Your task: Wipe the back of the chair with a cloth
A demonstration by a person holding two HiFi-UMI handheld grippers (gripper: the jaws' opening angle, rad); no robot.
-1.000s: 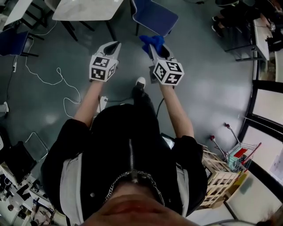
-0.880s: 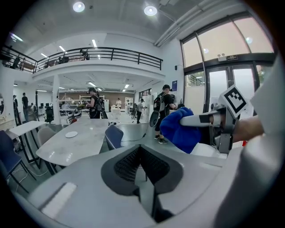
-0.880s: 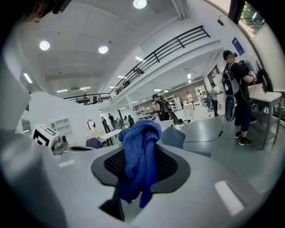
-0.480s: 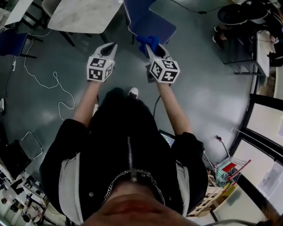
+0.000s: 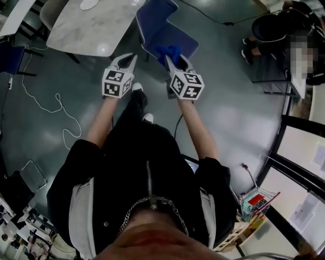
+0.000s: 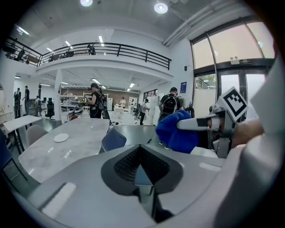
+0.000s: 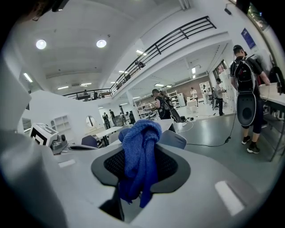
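Observation:
A blue chair (image 5: pixel 170 31) stands on the floor ahead of me, its backrest (image 5: pixel 152 11) toward the top of the head view. My right gripper (image 5: pixel 171 55) is shut on a bunched blue cloth (image 5: pixel 169 50), held over the near edge of the seat. In the right gripper view the cloth (image 7: pixel 140 153) hangs down between the jaws of that gripper (image 7: pixel 136 176). My left gripper (image 5: pixel 130 58) hovers to the left of the chair, shut, with nothing in it. The left gripper view shows its closed gripper (image 6: pixel 141 178), the chair (image 6: pixel 113 139) beyond and the cloth (image 6: pixel 175 132) at the right.
A marble-topped table (image 5: pixel 84 29) stands just left of the chair, with a white plate (image 6: pixel 61 137) on it. A white cable (image 5: pixel 56 111) lies on the floor at the left. A person (image 5: pixel 277 30) sits at the far right. Other people stand in the hall.
The person has stepped forward: the chair and table now lie nearer and lower in the head view. Both grippers keep their pose, the right one still holding the cloth.

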